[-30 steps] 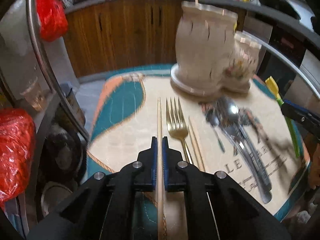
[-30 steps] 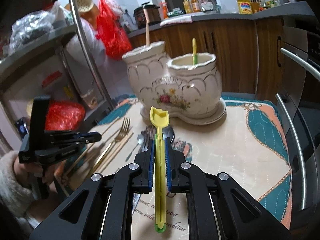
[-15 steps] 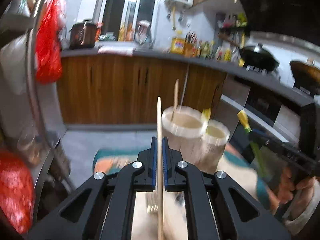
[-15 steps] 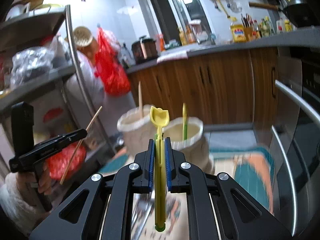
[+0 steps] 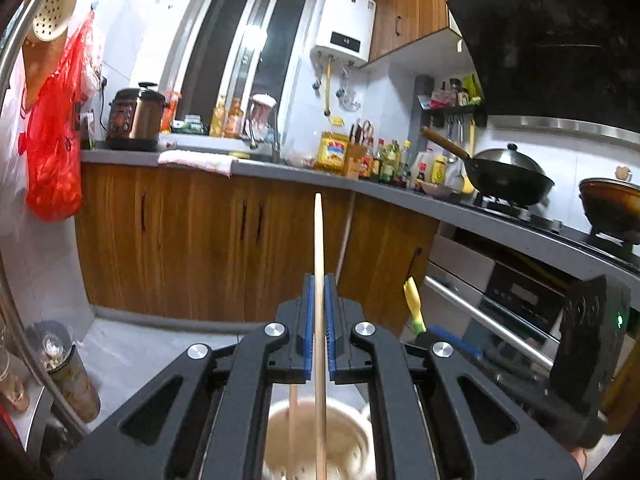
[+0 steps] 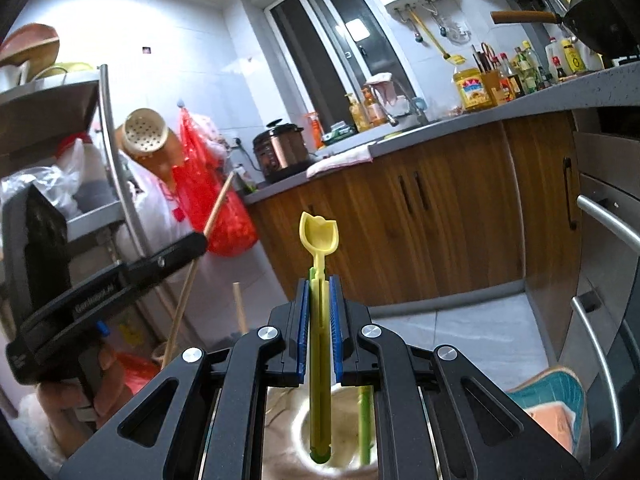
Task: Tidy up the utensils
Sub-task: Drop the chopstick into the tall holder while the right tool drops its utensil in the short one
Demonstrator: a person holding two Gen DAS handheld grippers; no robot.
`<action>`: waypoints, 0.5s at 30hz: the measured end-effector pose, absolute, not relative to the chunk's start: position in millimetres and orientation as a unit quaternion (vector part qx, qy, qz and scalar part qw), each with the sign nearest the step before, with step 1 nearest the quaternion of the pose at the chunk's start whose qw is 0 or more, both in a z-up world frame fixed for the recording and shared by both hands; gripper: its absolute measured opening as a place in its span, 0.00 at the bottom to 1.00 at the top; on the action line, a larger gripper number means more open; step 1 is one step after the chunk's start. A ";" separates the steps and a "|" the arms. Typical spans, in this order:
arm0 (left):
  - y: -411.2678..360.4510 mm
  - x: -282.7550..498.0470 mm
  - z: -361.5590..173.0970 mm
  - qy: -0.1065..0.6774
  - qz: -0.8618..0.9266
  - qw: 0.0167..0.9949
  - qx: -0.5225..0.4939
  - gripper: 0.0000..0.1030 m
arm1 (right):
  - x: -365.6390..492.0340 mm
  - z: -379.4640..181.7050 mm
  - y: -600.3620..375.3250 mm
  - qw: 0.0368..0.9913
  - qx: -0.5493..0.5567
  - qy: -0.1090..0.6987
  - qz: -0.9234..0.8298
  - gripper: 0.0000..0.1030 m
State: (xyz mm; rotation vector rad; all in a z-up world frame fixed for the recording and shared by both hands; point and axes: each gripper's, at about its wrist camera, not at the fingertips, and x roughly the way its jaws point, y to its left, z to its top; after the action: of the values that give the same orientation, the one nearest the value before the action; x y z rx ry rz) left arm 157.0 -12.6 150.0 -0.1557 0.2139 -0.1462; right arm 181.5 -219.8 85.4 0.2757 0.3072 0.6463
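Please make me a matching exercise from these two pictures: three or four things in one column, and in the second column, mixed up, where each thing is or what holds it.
Things:
1. wooden chopstick
2. yellow spoon
3. red bag
4. black wok

Places:
A. hanging by the metal rack
B. clamped in the left gripper
C. on the stove
D. clamped in the right gripper

Pairs: 1-B, 2-D, 3-A, 4-C
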 end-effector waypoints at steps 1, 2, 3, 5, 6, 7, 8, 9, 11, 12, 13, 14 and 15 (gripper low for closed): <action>-12.6 161.0 147.9 0.102 -0.069 0.989 -0.080 0.05 | 184.2 83.3 -218.2 0.929 0.133 0.149 0.311 0.11; -12.1 163.8 146.2 0.101 -0.067 0.989 -0.082 0.05 | 186.6 80.4 -216.9 0.931 0.133 0.147 0.307 0.11; -12.1 166.6 143.8 0.098 -0.065 0.989 -0.085 0.05 | 189.3 77.5 -215.4 0.932 0.132 0.147 0.304 0.11; -12.8 169.2 138.2 0.089 -0.058 0.991 -0.081 0.05 | 192.8 73.1 -213.2 0.934 0.129 0.146 0.298 0.11; -12.2 169.8 135.8 0.085 -0.052 0.992 -0.077 0.05 | 194.2 69.8 -211.9 0.936 0.126 0.145 0.294 0.11; -12.4 170.2 132.7 0.082 -0.049 0.993 -0.075 0.05 | 195.7 68.6 -211.1 0.937 0.126 0.146 0.292 0.11; -13.0 171.0 130.2 0.082 -0.048 0.993 -0.072 0.05 | 196.5 66.5 -210.8 0.937 0.125 0.148 0.291 0.11; -13.3 170.3 127.2 0.083 -0.048 0.993 -0.069 0.05 | 196.7 64.9 -210.9 0.937 0.123 0.149 0.290 0.11; -14.8 168.5 123.2 0.084 -0.049 0.993 -0.060 0.05 | 194.7 62.4 -211.4 0.938 0.116 0.150 0.288 0.11; -14.9 166.5 122.1 0.084 -0.048 0.994 -0.056 0.05 | 192.8 61.1 -212.3 0.939 0.112 0.153 0.286 0.11; -14.6 163.0 120.9 0.084 -0.049 0.994 -0.052 0.05 | 191.5 60.4 -212.9 0.939 0.112 0.155 0.285 0.11; -13.1 160.0 120.5 0.084 -0.049 0.994 -0.050 0.05 | 190.4 59.7 -214.0 0.938 0.114 0.157 0.287 0.11; -13.3 157.6 120.1 0.085 -0.050 0.994 -0.047 0.05 | 188.9 58.6 -215.7 0.936 0.115 0.163 0.290 0.11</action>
State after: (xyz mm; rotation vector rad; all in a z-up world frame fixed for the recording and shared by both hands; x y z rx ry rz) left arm 157.6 -13.3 120.1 -0.0950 0.1705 -0.0995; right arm 188.9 -215.7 58.6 0.2355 0.3335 0.5930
